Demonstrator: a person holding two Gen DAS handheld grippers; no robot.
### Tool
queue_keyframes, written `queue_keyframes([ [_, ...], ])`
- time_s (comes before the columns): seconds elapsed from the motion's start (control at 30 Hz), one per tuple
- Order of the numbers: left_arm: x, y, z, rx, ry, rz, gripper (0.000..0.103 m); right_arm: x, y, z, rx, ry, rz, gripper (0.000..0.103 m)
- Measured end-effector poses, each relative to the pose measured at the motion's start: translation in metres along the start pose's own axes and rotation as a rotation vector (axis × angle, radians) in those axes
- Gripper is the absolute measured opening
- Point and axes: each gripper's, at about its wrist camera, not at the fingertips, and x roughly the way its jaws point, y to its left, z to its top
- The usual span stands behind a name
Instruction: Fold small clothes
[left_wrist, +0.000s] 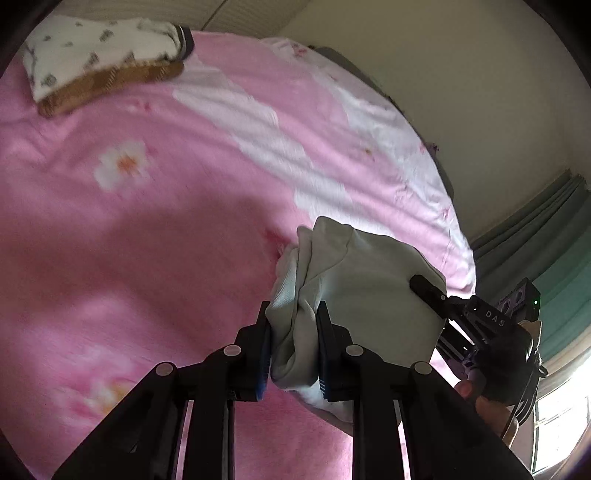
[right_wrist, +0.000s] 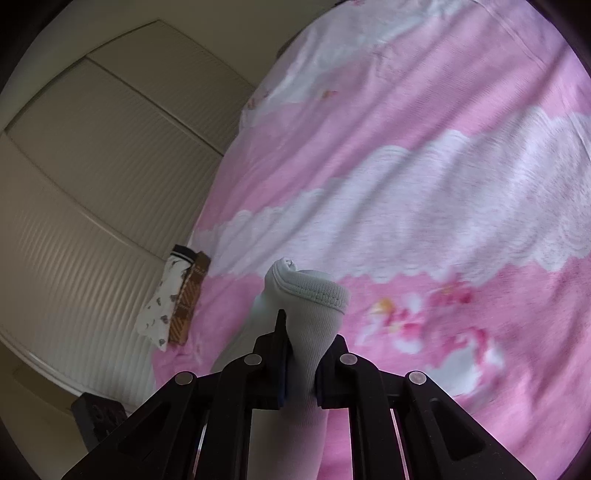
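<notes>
Holding one pale garment (left_wrist: 354, 295) aloft, both grippers, left (left_wrist: 293, 347) and right (right_wrist: 301, 369), are clamped on it; folded stack (left_wrist: 99, 62) at ten o'clock is done, this one unfolded.

Ribbed knit sock (right_wrist: 314, 314), fleecy blanket (left_wrist: 147, 221)

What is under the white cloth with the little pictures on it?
A folded brown checked cloth lies under the white patterned cloth, its edge sticking out. Both rest on the pink flowered blanket. The white cloth covers most of the brown one, so whatever else is beneath stays hidden.
</notes>
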Motion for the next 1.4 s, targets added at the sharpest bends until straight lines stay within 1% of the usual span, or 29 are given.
queue_keyframes([
  [0.07,-0.018,0.01,0.015,-0.003,-0.017,-0.001,0.021,0.003,0.015,-0.001,-0.013,0.0,0.004,0.011],
  [0.2,-0.049,0.032,0.047,-0.003,-0.051,0.005,0.021,0.013,0.058,-0.004,-0.052,0.003,0.022,0.011],
  [0.33,-0.083,0.055,0.097,0.023,-0.097,0.028,0.021,0.037,0.111,-0.002,-0.092,0.01,0.059,0.011],
  [0.37,-0.094,0.063,0.116,0.031,-0.106,0.033,0.021,0.043,0.123,-0.001,-0.101,0.011,0.067,0.011],
  [0.4,-0.1,0.069,0.127,0.032,-0.111,0.034,0.021,0.051,0.138,0.001,-0.111,0.012,0.079,0.011],
  [0.57,-0.141,0.101,0.209,0.059,-0.186,0.068,0.021,0.102,0.226,0.023,-0.18,0.008,0.153,0.011],
  [0.63,-0.152,0.113,0.24,0.073,-0.212,0.085,0.021,0.126,0.265,0.036,-0.216,-0.003,0.186,0.011],
  [0.7,-0.161,0.127,0.27,0.091,-0.234,0.111,0.021,0.149,0.296,0.046,-0.233,-0.01,0.218,0.011],
  [0.73,-0.163,0.134,0.283,0.102,-0.239,0.126,0.021,0.166,0.315,0.051,-0.242,-0.012,0.237,0.011],
  [0.8,-0.161,0.151,0.307,0.112,-0.24,0.164,0.022,0.187,0.334,0.054,-0.252,-0.01,0.254,0.011],
  [0.87,-0.153,0.171,0.323,0.108,-0.219,0.195,0.022,0.22,0.35,0.055,-0.245,0.007,0.267,0.011],
  [0.93,-0.139,0.196,0.33,0.105,-0.195,0.226,0.022,0.248,0.354,0.053,-0.23,0.031,0.263,0.011],
  [1.0,-0.117,0.219,0.33,0.086,-0.152,0.255,0.022,0.279,0.35,0.045,-0.221,0.067,0.24,0.011],
  [1.07,-0.095,0.243,0.325,0.065,-0.093,0.271,0.022,0.311,0.341,0.034,-0.219,0.119,0.19,0.011],
  [1.13,-0.08,0.254,0.315,0.069,-0.056,0.294,0.023,0.335,0.325,0.023,-0.217,0.164,0.133,0.011],
  [1.17,-0.076,0.258,0.309,0.078,-0.057,0.304,0.024,0.343,0.318,0.018,-0.217,0.18,0.113,0.012],
  [1.2,-0.075,0.257,0.305,0.077,-0.063,0.307,0.027,0.349,0.312,0.011,-0.219,0.194,0.09,0.012],
  [1.23,-0.076,0.258,0.304,0.068,-0.072,0.303,0.03,0.351,0.307,0.008,-0.218,0.199,0.086,0.013],
  [1.27,-0.078,0.258,0.301,0.057,-0.077,0.305,0.034,0.352,0.304,0.006,-0.221,0.201,0.084,0.019],
  [1.3,-0.08,0.258,0.299,0.054,-0.082,0.322,0.044,0.35,0.302,0.006,-0.23,0.194,0.079,0.026],
  [1.33,-0.082,0.258,0.298,0.057,-0.087,0.338,0.056,0.348,0.301,0.005,-0.246,0.18,0.062,0.037],
  [1.37,-0.085,0.257,0.295,0.064,-0.092,0.355,0.059,0.348,0.302,0.007,-0.259,0.168,0.044,0.044],
  [1.4,-0.09,0.256,0.295,0.07,-0.095,0.362,0.061,0.344,0.302,0.007,-0.272,0.157,0.021,0.045],
])
